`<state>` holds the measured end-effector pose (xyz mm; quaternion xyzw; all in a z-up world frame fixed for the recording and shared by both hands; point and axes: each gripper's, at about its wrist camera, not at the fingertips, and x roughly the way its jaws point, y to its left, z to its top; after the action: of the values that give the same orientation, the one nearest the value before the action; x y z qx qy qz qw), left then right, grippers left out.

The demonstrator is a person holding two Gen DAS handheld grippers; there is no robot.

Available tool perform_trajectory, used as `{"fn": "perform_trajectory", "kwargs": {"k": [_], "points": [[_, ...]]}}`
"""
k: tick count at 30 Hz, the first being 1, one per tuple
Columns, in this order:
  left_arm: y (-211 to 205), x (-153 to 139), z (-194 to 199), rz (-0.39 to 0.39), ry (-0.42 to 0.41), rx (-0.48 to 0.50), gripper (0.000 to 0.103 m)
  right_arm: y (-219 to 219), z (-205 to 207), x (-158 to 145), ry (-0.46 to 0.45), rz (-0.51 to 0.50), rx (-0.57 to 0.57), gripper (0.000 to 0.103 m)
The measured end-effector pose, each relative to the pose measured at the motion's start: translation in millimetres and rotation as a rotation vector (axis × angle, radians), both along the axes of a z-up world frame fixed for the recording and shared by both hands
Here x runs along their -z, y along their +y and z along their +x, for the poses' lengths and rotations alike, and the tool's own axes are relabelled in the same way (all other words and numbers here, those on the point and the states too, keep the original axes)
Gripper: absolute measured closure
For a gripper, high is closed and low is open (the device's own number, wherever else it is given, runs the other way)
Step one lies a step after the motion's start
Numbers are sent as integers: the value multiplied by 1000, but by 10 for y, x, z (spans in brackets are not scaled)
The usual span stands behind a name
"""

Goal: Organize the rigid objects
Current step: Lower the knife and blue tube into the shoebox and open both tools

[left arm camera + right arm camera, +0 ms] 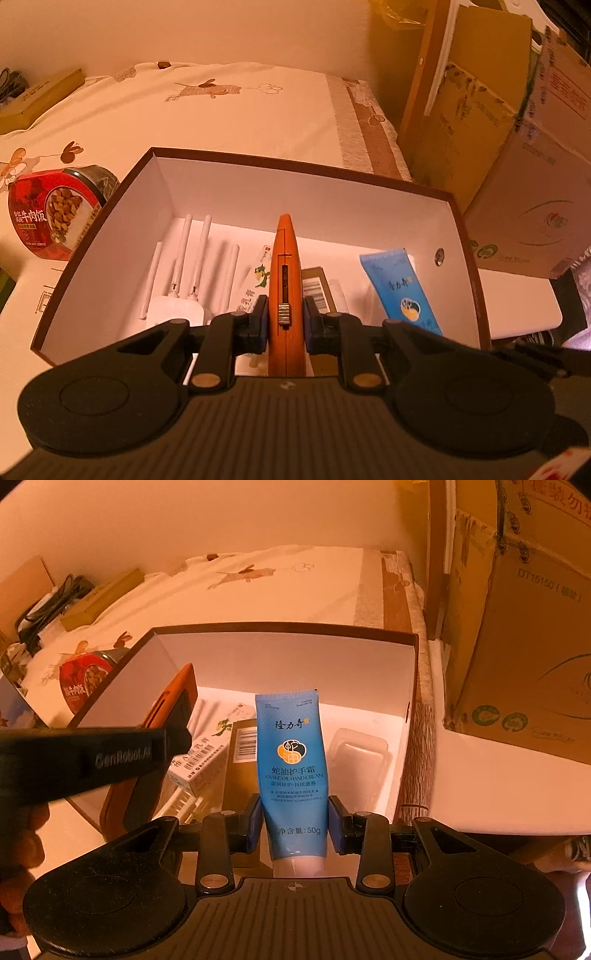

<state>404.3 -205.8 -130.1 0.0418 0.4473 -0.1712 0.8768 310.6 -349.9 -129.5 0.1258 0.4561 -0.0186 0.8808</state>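
Warm orange light is tinting both views, dim overall, and it is falling brightest on the floor of the box. Fisheye distortion is bending the box rims and darkening the corners. The cartons at the right edge are smearing with blur.

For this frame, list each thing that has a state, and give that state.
Box: open, no lid on.
Orange case: held on edge over the box.
Hand cream tube: held, cap end toward the camera.
Left gripper: shut on the case.
Right gripper: shut on the tube.
Red food tub: outside the box, lid on.
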Motion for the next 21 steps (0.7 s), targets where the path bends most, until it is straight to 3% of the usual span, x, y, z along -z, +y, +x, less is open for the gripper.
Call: {"fn": "perform_trajectory", "kwargs": {"k": [12,21], "points": [[-51,242,40,7,59,7,88,29,80,79,31,-18,-3,70],[2,219,-4,40,53,11,80,24,87,74,35,-30,1,70]]}}
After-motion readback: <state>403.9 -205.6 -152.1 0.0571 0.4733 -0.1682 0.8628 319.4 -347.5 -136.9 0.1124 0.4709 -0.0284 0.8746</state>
